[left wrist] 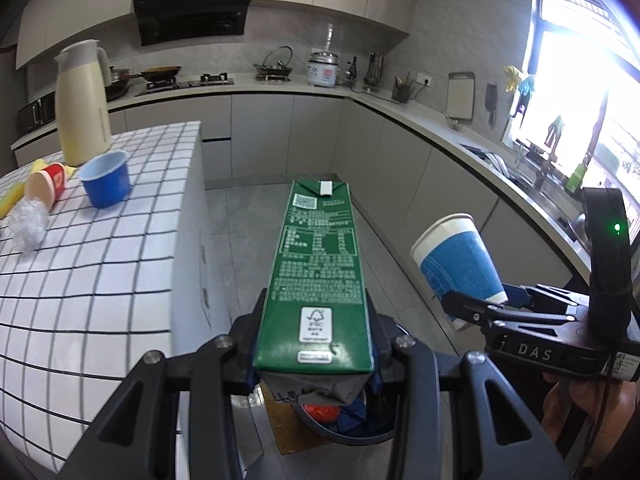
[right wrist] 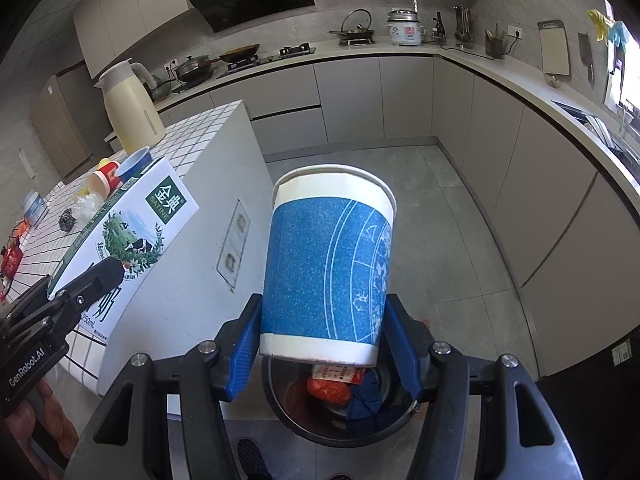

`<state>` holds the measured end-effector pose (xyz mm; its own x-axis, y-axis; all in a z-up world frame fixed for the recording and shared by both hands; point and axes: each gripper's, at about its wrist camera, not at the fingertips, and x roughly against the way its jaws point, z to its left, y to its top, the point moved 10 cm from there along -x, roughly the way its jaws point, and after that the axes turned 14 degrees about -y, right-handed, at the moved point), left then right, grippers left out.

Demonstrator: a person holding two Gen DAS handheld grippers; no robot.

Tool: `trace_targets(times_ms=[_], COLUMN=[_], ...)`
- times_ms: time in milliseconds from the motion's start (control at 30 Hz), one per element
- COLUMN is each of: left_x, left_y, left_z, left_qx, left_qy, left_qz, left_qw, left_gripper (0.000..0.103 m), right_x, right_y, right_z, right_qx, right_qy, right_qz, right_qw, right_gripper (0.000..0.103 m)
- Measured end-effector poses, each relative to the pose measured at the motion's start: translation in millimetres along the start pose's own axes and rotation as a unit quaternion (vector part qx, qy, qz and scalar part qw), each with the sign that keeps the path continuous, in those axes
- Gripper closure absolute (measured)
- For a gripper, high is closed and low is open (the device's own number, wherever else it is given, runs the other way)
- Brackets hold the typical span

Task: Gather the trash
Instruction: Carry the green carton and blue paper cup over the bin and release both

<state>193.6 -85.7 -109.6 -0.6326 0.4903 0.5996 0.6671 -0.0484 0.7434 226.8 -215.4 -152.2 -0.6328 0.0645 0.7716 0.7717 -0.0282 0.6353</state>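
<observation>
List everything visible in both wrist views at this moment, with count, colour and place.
milk carton: 1, green and white, in left gripper
paper cup: 1, blue and white, in right gripper
trash bin: 1, dark, on floor below both grippers, red and blue trash inside
tiled counter: 1, white with dark grid
jug: 1, cream, on counter
blue cup: 1, on counter
red cup: 1, lying on counter
crumpled plastic: 1, clear, on counter
rice cooker: 1, white, back worktop
left gripper: black
right gripper: black, blue pads

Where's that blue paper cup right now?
The blue-and-white paper cup sits clamped in the right claw, above the round trash bin, right of the green milk carton.
</observation>
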Motion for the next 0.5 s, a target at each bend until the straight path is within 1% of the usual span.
trace_targets(times_ms=[167,267,367,500], left_x=[-30.1,-47.0,-64.9,-86.5], left_y=[-26.1,-44.2,-63.9,-86.3], left_z=[-8.0,-10.5,-12.5,-19.1], left_qx=[0.008,0.021,0.040,0.048], left_qy=[-0.006,-0.011,-0.017,-0.021], left_qz=[0.034,0.056,0.080,0.113], left_qw=[0.9994,0.9982,0.9958,0.9922], left_gripper=[0.062,0.062,0.062,0.062], right_x=[-24.8,-44.8,-68.1,-90.4], right_y=[-21.1,-35.3,-55.4,-81.9], right_z=[-15.0,-19.6,-22.4,-22.5], right_qx=[0.011,0.022,0.038,0.062], right_qy=[-0.002,-0.008,-0.012,-0.007], right_qz=[0.027,0.048,0.074,0.102], right_qw=[1.000,0.999,0.996,0.993], right_gripper=[0.042,0.042,0.042,0.042])
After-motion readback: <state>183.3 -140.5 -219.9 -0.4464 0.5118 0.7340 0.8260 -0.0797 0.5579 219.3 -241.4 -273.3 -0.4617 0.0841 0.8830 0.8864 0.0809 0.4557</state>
